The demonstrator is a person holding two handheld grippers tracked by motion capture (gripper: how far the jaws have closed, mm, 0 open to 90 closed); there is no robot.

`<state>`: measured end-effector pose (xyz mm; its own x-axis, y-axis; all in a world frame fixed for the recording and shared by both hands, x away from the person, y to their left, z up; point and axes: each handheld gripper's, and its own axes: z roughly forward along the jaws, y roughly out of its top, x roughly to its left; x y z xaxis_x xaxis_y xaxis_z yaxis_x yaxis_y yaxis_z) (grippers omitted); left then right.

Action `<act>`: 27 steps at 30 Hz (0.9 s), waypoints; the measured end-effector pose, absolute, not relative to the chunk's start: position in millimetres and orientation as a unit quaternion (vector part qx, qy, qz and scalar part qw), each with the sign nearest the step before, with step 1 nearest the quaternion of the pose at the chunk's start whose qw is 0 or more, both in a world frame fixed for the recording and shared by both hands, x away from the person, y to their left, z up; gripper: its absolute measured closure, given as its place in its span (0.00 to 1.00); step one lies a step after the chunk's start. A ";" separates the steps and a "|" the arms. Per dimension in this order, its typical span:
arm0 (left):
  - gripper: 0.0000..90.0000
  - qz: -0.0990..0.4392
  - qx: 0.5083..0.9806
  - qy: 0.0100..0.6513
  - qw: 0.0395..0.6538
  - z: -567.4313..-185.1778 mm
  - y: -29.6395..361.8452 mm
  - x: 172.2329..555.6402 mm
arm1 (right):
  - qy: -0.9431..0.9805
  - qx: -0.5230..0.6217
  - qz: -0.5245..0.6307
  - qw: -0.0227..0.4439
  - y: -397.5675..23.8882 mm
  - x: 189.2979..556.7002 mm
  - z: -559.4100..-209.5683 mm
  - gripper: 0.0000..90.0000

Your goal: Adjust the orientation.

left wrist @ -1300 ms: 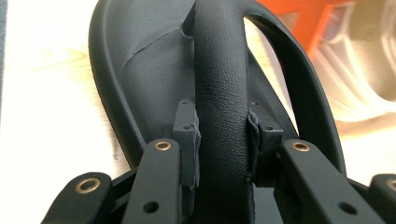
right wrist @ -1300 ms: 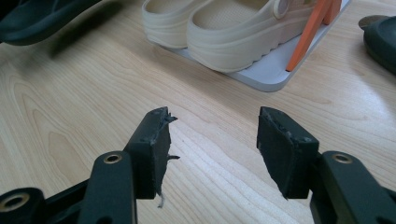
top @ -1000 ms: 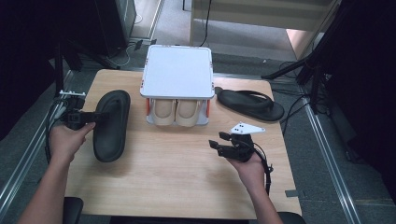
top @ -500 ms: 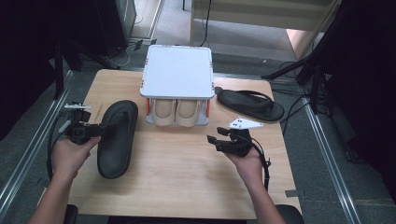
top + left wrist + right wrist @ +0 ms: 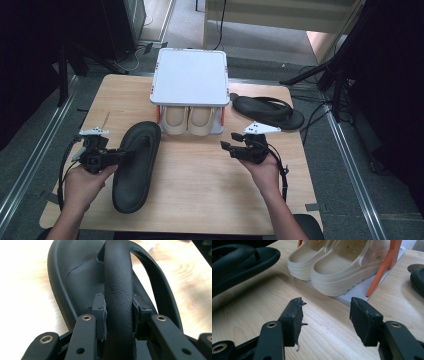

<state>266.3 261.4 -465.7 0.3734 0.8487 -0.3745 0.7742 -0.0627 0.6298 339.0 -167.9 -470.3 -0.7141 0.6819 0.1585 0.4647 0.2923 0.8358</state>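
Black flip-flop (image 5: 135, 165) now lies at the lower left of the high view's tabletop, its toe pointing up towards the shoe rack (image 5: 190, 82); against the pictures from a second ago it has slid rightwards and down the frame, away from the table's left edge and closer to the middle. Its carrier, the left gripper (image 5: 107, 156), is clenched on the sandal's strap (image 5: 117, 290), the pads (image 5: 100, 315) pressing it from both sides in the left gripper view. To my judgement the sandal is being carried to be paired or stowed, and it is not yet placed. Moving right, the white-topped rack with orange posts shelters a pair of cream clogs (image 5: 189, 120) on its lower shelf. The right gripper (image 5: 235, 147) hovers at centre right with its jaws apart and nothing between them, barely shifted from earlier. A second black flip-flop (image 5: 267, 111) rests at the upper right, unmoved. The wooden table (image 5: 210, 195) is pale and bare elsewhere; around it lie grey flooring, metal rails (image 5: 30, 165), cables and dark stands.
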 end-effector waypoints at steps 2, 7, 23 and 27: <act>0.78 0.042 0.732 0.552 0.396 -467.7 254.9 263.5 | 0.796 0.359 0.474 0.116 -167.6 339.8 -470.0 0.50; 0.78 0.037 0.741 0.538 0.400 -471.1 240.7 261.0 | 0.795 0.360 0.474 0.115 -167.6 341.1 -469.5 0.50; 0.77 0.013 0.770 0.505 0.390 -491.7 200.7 260.4 | 0.795 0.361 0.474 0.118 -168.9 341.3 -469.0 0.51; 0.77 0.011 0.767 0.506 0.395 -496.4 193.1 265.2 | 0.795 0.362 0.472 0.118 -169.3 340.7 -469.0 0.51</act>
<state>265.2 193.1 -496.4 0.4881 0.7845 -0.3825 0.7667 -0.1760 0.6174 340.7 -169.3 -469.0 -0.7101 0.6868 0.1551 0.4649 0.2917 0.8359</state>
